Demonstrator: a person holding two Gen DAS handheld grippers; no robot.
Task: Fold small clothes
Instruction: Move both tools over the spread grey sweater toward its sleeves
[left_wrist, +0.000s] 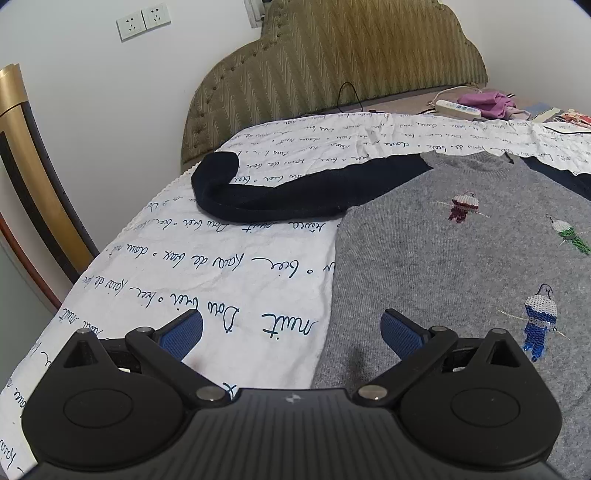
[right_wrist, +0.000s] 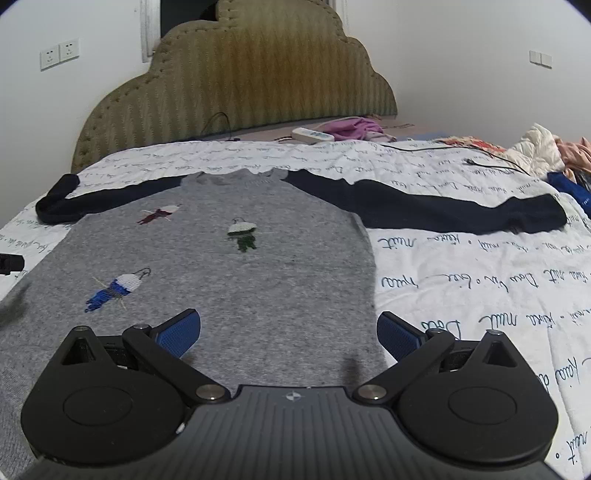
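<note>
Left wrist view:
Sweater (left_wrist: 461, 266): grey body with navy sleeves, laid flat and face up on the bed cover (left_wrist: 177, 266), collar toward the headboard (left_wrist: 332, 74). It is judged to be spread out so that folding can start; no fold is seen yet.
Left sleeve (left_wrist: 266, 195): stretched toward the left edge of the bed, its cuff curled back on itself near that edge.
Left gripper (left_wrist: 291, 332): jaws spread wide, nothing between them. It is held tilted downward over the sweater's left side edge, one finger above the cover and one above the grey knit, judged as a stance for taking the hem or side seam.
Surroundings: a power strip (left_wrist: 458, 109) and a purple cloth (left_wrist: 487, 103) lie near the headboard, well apart from the sweater.

Right wrist view:
Sweater (right_wrist: 240, 277): seen whole across the middle of the bed, three sequin birds on the front.
Right sleeve (right_wrist: 461, 214): extended flat toward the right edge of the bed.
Right gripper (right_wrist: 288, 332): jaws fully apart, empty, held over the lower right part of the body near the side edge.
Obstructions: a black cable (right_wrist: 491, 162) lies on the cover beyond the right sleeve; piled clothes (right_wrist: 546, 147) sit at the right edge. Neither is judged to block a fold.
</note>
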